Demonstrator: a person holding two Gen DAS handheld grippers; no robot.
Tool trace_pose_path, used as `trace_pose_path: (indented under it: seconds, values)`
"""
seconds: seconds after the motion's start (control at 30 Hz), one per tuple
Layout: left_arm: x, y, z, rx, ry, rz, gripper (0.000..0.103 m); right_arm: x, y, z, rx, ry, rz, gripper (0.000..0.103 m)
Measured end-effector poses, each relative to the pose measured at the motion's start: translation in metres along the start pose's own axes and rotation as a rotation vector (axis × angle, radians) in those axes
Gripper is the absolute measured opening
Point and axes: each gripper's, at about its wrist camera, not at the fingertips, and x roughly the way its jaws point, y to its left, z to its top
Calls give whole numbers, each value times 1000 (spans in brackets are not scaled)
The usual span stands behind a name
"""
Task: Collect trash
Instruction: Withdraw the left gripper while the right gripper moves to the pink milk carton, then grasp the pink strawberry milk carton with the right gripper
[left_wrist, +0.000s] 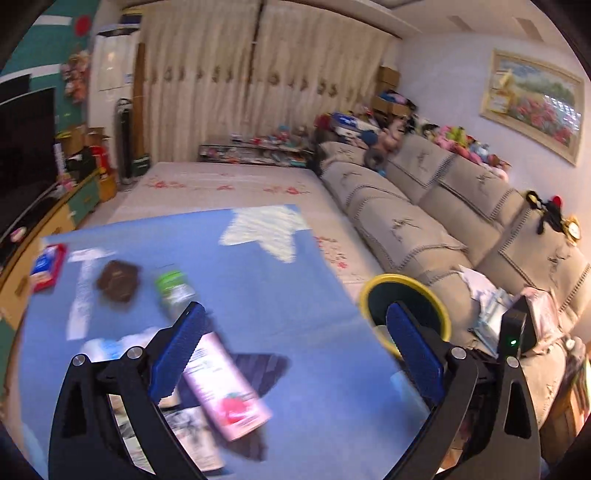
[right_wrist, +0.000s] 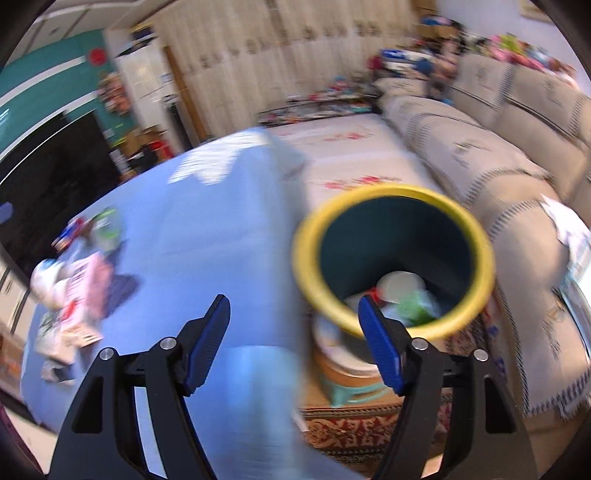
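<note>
1. The left gripper (left_wrist: 291, 354) has its blue fingers (left_wrist: 181, 350) wide apart and holds nothing.
2. Just inside the left finger lies a pink carton (left_wrist: 225, 391) on the blue table (left_wrist: 314, 295). It carries a red strawberry picture and small print, too blurred to read.
3. Beyond the left fingertip lies a green-capped bottle (left_wrist: 173, 288); its label cannot be read.
4. Further left of it are a brown wrapper (left_wrist: 118, 280) and a red and blue packet (left_wrist: 46, 267), writing unreadable.
5. Behind the right finger of this gripper stands the yellow-rimmed bin (left_wrist: 369, 295), beside the table edge.
6. The right gripper (right_wrist: 293, 325) also has its fingers (right_wrist: 376, 339) spread wide, holding nothing.
7. Its right fingertip is over the near rim of the bin (right_wrist: 306, 273); white and green trash (right_wrist: 413, 299) lies inside.
8. Far left of its left finger, a blurred heap of trash (right_wrist: 74, 291) lies on the table.
9. Beyond the bin is a beige sofa (right_wrist: 517, 192).
</note>
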Motion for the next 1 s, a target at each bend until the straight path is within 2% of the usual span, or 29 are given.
trace_pose_path:
  seconds: [0.1,0.17,0.33,0.43,0.53,0.87,1.0]
  values:
    - [-24,34,-16,-9,-25,111,97,3,52,0,-84,-8,90,68]
    - [-36,51,-25,-23,-43,157,97,3,90,-2,-151,-17,138,68]
    - [-56,89,-40,-83,-59,186,97,6,166,-16,-279,-2,232,68]
    - [-60,103,-47,-102,-60,198,97,12,193,-28,-326,9,235,68]
    - [-64,113,-57,-118,-59,193,97,24,210,-33,-343,45,224,68]
    - [-57,123,-69,-137,-41,176,97,62,224,-42,-364,149,184,69]
    - [-56,125,-68,-138,-39,174,97,67,228,-41,-388,144,165,64]
